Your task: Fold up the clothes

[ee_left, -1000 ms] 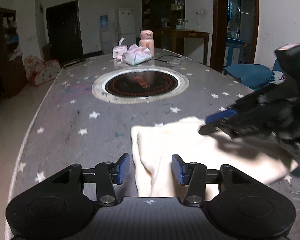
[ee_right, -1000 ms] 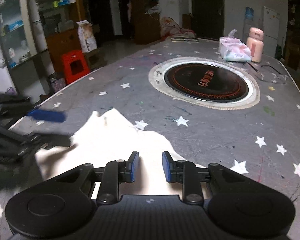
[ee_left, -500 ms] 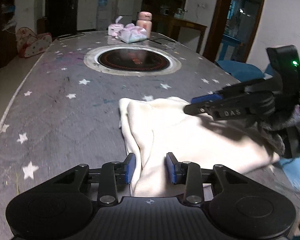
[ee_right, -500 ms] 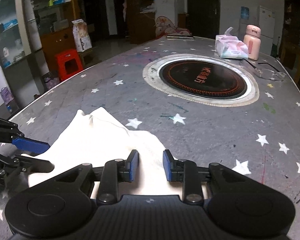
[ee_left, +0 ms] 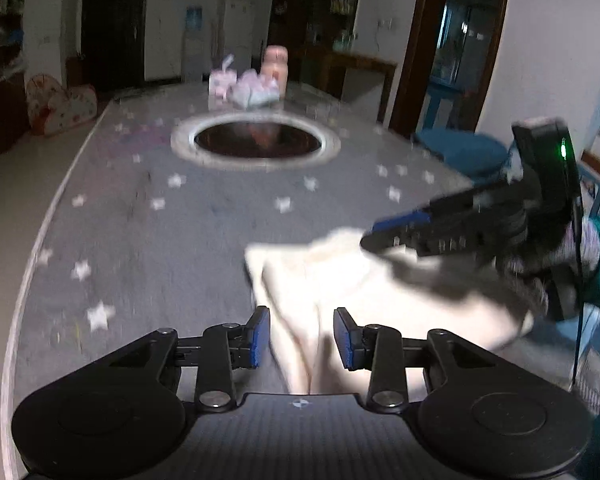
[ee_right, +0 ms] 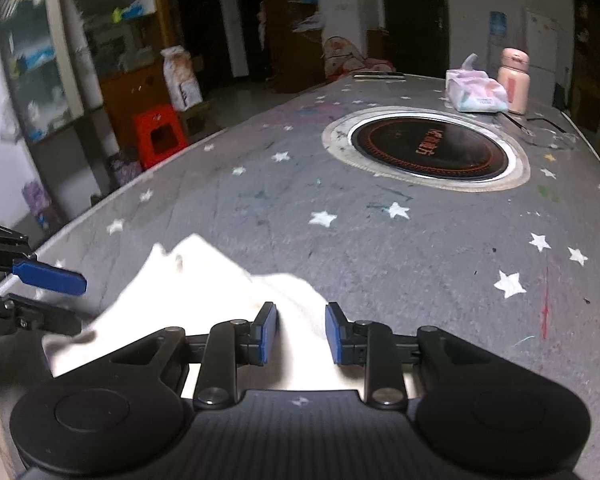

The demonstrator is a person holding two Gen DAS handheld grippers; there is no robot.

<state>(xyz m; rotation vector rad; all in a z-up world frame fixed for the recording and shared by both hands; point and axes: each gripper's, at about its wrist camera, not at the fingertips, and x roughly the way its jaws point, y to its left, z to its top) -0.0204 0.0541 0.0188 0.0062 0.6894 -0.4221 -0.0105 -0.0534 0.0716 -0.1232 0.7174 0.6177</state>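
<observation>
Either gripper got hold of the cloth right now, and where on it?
Neither, it seems. The cream cloth passes between the left gripper and right gripper fingers near its close edge, but both stand open with gaps showing.

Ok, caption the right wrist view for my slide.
Right gripper open over a cream garment on the star-patterned table.

— What can't you make out?

— My left wrist view is motion-blurred; the bottle [ee_left: 275,65] beyond the left tool [ee_left: 300,338] is smeared. The cloth [ee_left: 380,300] runs under both tool bodies, its near edge hidden.

— And the right tool [ee_right: 301,332]?

— I can't tell whether it touches the cloth.
</observation>
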